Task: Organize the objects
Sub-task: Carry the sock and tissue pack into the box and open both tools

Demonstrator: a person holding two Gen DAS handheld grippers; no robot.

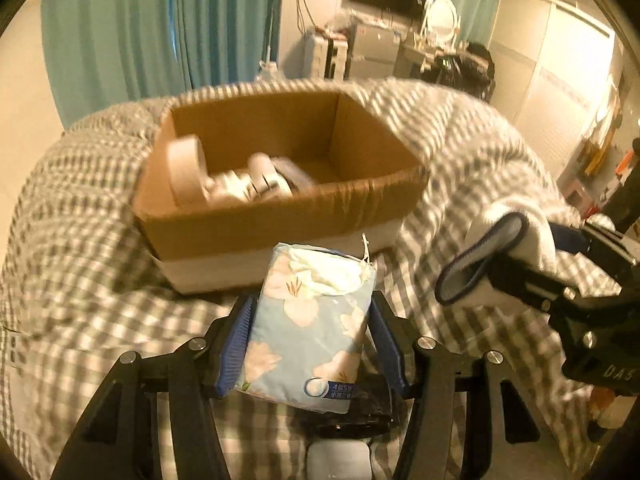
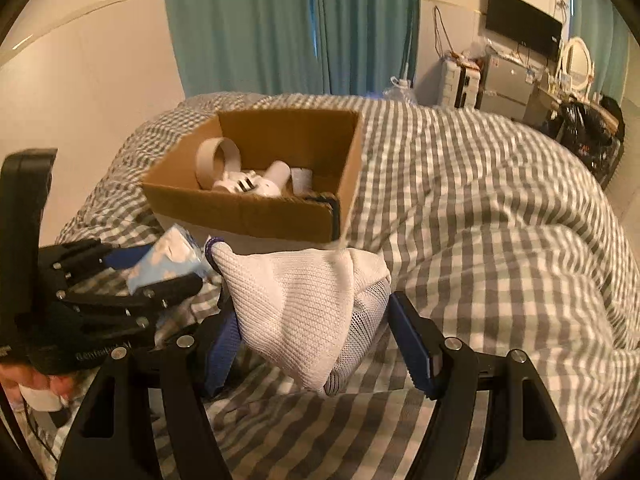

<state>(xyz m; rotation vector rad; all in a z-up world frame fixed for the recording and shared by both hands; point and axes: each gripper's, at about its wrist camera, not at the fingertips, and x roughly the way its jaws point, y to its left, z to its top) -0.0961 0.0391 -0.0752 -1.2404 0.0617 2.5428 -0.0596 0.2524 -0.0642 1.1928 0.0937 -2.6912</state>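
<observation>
In the left wrist view, the left gripper (image 1: 310,336) has its two blue-padded fingers (image 1: 236,344) closed against the sides of a soft light-blue tissue pack printed with pale flowers (image 1: 310,320), whose torn white top points toward the far side. Just beyond the pack sits an open brown cardboard box with a white lower band (image 1: 276,220), resting on a grey-and-white checked quilt (image 1: 80,280) that covers the bed. Inside the box, toward its left, lie a white tape-like ring (image 1: 184,172) and several blurred white rounded items (image 1: 256,184). At the right, the right gripper (image 1: 532,276) comes in from the edge, gripping a white knitted cloth with a dark blue trimmed edge (image 1: 496,248). Teal curtains (image 1: 160,24) hang at the far left.

In the right wrist view, the right gripper (image 2: 316,340) has its blue-padded fingers (image 2: 412,348) set fairly wide, with the white knitted cloth (image 2: 296,300) and a white mesh layer bunched between them; the cloth drapes over the near left finger, and how firmly the right finger presses it cannot be told. The cardboard box (image 2: 256,208) sits on the quilt (image 2: 480,220) just beyond the cloth, holding the white ring (image 2: 212,160) and white rounded items (image 2: 256,184). At the left, the left gripper (image 2: 160,272) holds the tissue pack (image 2: 168,260) near the box's near left corner. A black screen (image 2: 520,24) hangs on the far right wall.
</observation>
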